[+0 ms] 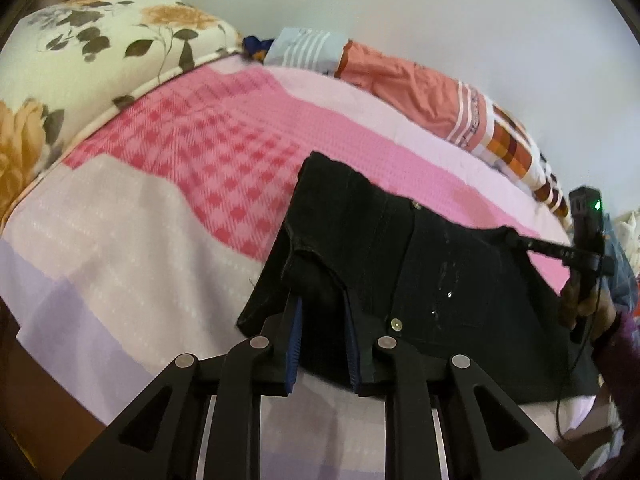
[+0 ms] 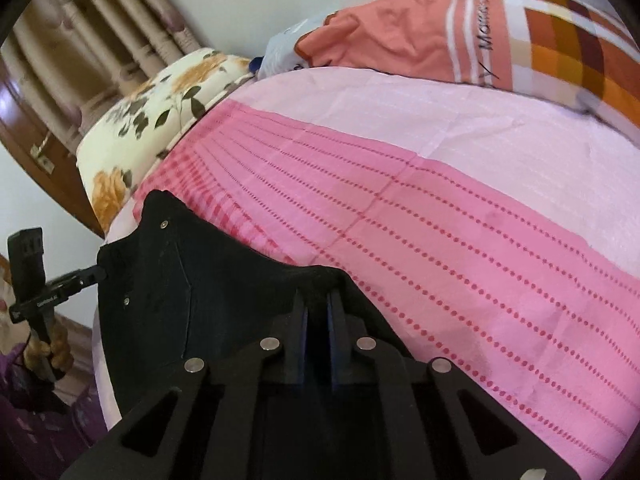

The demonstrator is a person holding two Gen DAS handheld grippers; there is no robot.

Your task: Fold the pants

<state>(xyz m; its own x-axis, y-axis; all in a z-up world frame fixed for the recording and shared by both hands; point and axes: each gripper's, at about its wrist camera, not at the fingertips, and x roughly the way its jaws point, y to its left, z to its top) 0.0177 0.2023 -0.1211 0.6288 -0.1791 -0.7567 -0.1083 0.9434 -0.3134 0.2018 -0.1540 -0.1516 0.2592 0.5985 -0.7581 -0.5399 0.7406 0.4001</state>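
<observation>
Black pants (image 1: 400, 248) lie folded on a pink bed cover (image 1: 200, 140), metal studs showing on the cloth. My left gripper (image 1: 320, 300) is shut on a bunched corner of the pants, black fabric filling the narrow gap between its blue pads. At the pants' opposite edge my right gripper (image 1: 510, 236) pinches the cloth with its tips together. In the right wrist view the right gripper (image 2: 318, 300) has its fingers nearly touching at a raised fold of the pants (image 2: 160, 300), and the left gripper (image 2: 96, 272) grips the far left edge.
A floral pillow (image 1: 80, 40) and an orange striped pillow (image 1: 420, 88) lie along the wall at the head of the bed. Beige curtains (image 2: 100, 32) hang beyond the floral pillow. A person's hand (image 1: 580, 304) holds the right gripper's handle at the bed's edge.
</observation>
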